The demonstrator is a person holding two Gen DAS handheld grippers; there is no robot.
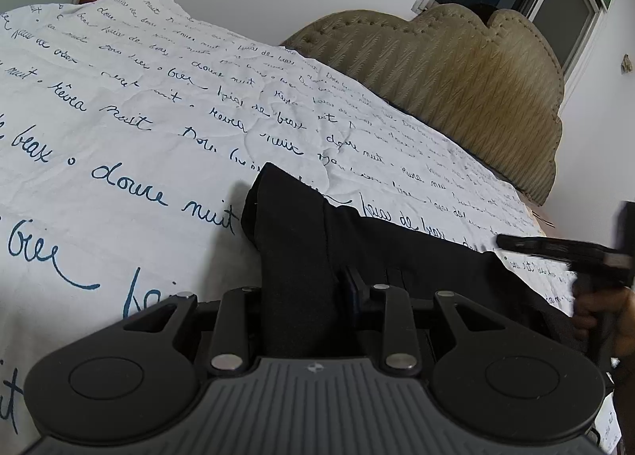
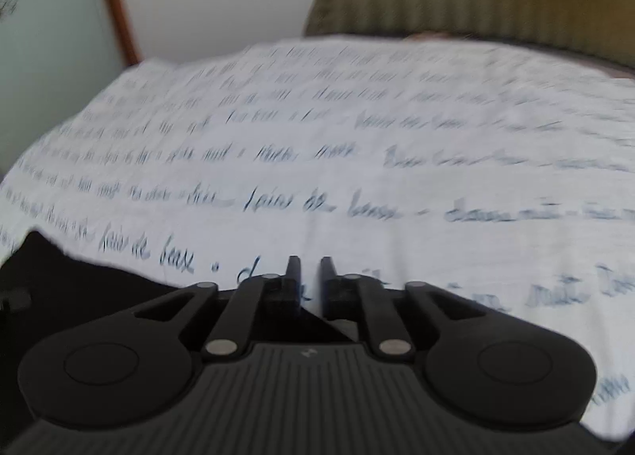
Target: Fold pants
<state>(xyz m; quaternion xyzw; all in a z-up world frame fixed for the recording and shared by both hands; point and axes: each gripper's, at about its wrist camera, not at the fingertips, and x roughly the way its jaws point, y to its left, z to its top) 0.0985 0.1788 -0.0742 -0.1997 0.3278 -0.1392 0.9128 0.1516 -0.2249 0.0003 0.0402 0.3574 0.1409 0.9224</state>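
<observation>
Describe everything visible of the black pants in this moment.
The black pants are plain dark cloth that looks smooth and matte, lying on the white sheet printed with blue script. One fold or end rises in a peak toward the headboard side; the rest spreads low toward the right. The left gripper is closed on a raised band of the cloth. In the blurred right wrist view only a dark edge shows at lower left, apart from the right gripper.
</observation>
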